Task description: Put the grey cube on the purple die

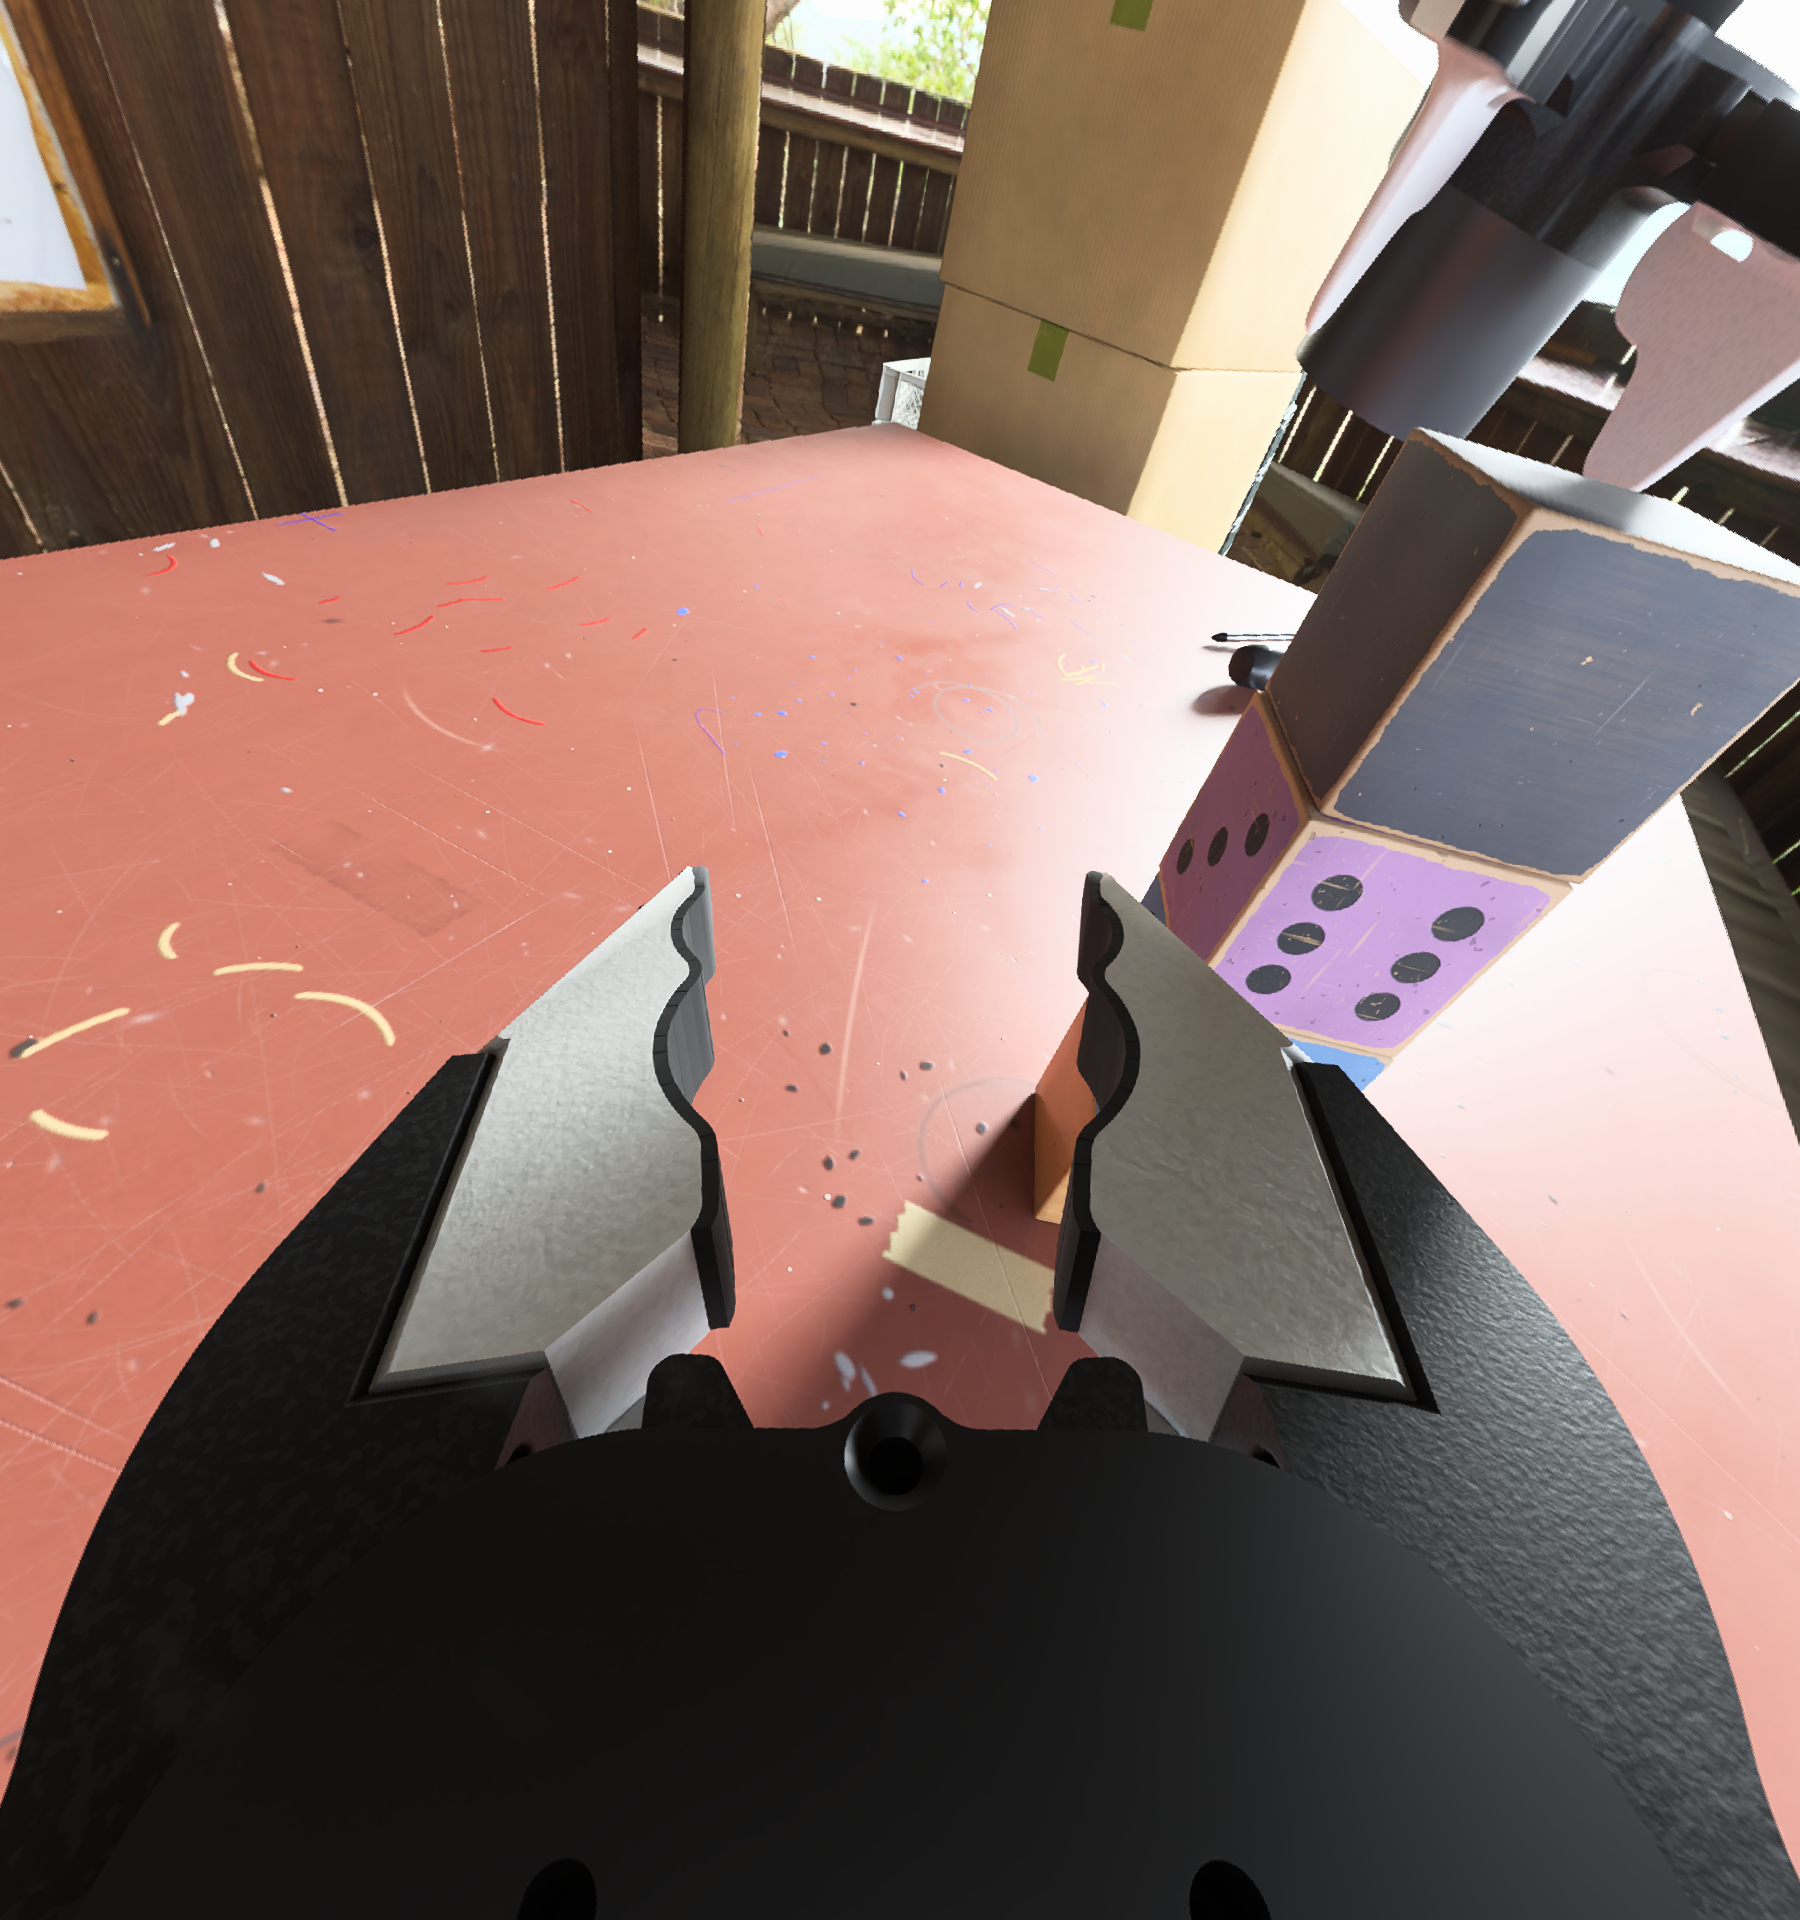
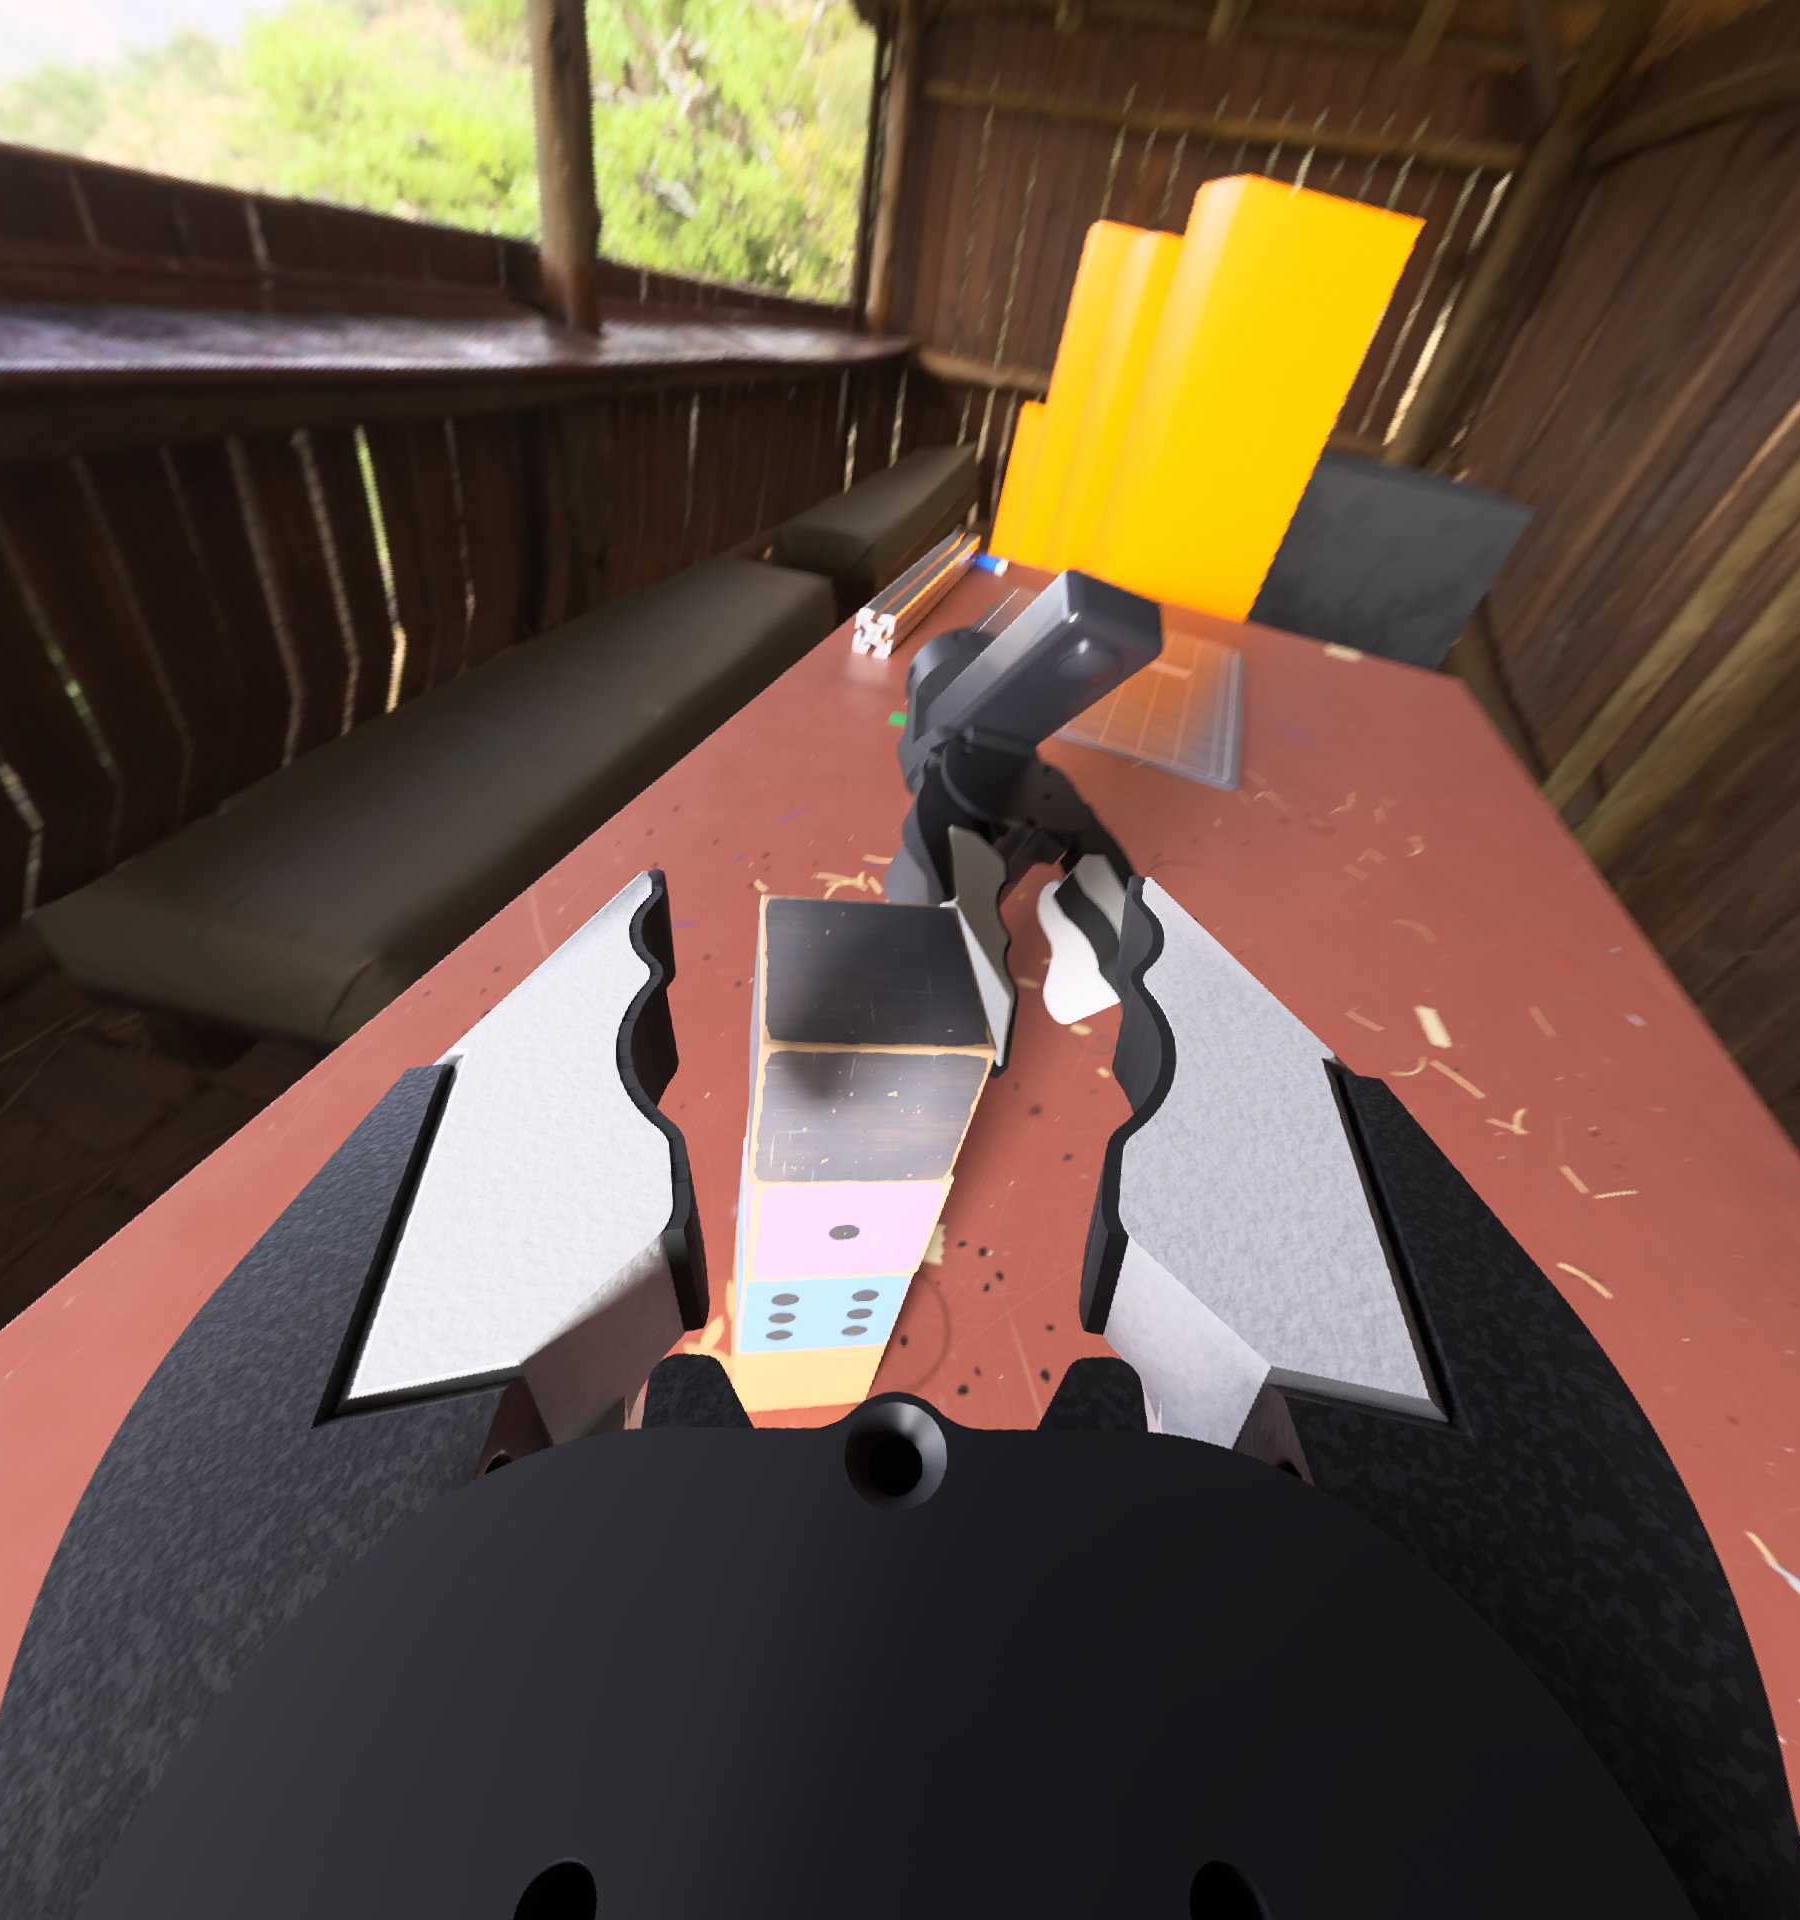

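Since the dark grey wooden cube [image 2: 868, 977] already sits on the purple spotted die [image 2: 842, 1229] | right gripper [image 2: 896, 1039] wide, nothing held | lift straight up (no nudging the stack) | left gripper [image 1: 896, 1049] wide, idle

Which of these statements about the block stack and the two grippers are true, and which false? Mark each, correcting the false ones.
1. The dark grey wooden cube sits on top of the purple spotted die. True.
2. The purple die rests directly on the red table. False: a light blue spotted die lies under it, on an orange block.
3. The right gripper is open, its fingers either side of the stack. True.
4. The left gripper clamps the grey cube. False: it is open, with only table between its fingers.
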